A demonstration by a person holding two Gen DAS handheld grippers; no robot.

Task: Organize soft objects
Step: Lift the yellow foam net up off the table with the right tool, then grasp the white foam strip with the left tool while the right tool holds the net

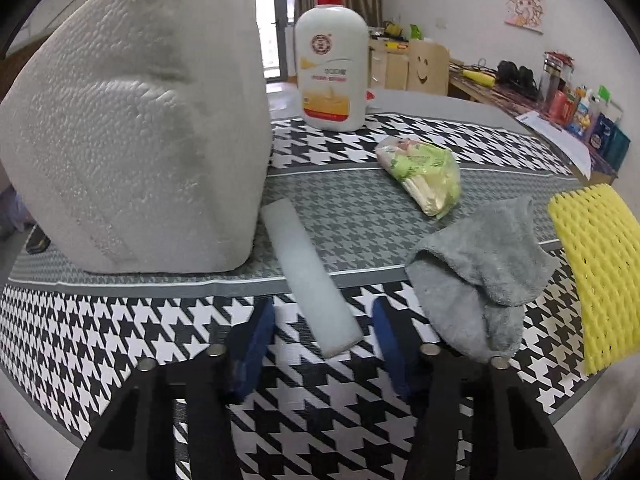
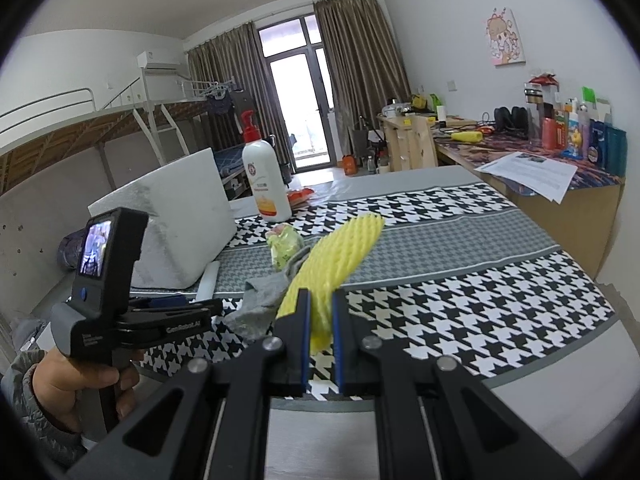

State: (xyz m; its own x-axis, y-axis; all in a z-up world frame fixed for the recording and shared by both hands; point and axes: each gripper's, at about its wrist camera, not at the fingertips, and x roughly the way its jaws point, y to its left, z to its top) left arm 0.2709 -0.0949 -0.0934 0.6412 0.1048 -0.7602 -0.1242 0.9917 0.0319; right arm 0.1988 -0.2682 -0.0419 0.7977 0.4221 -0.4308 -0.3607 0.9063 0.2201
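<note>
Two blue pads of my left gripper (image 1: pixel 324 344) stand apart around the near end of the white foam bar (image 1: pixel 316 276), not touching it, on the houndstooth cloth (image 1: pixel 160 320). Right wrist view: my right gripper (image 2: pixel 320 320) is clamped on the yellow foam net (image 2: pixel 340 256), raised above the grey towel (image 2: pixel 264 296).

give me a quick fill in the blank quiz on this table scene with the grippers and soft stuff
1. The right gripper is shut on the ____ foam fruit net.
2. The white foam strip lies between the blue pads of the ____ gripper.
3. The white pump bottle has a ____ pump top.
4. The crumpled cloth beside the strip is ____.

Missing words: yellow; left; red; grey
</note>
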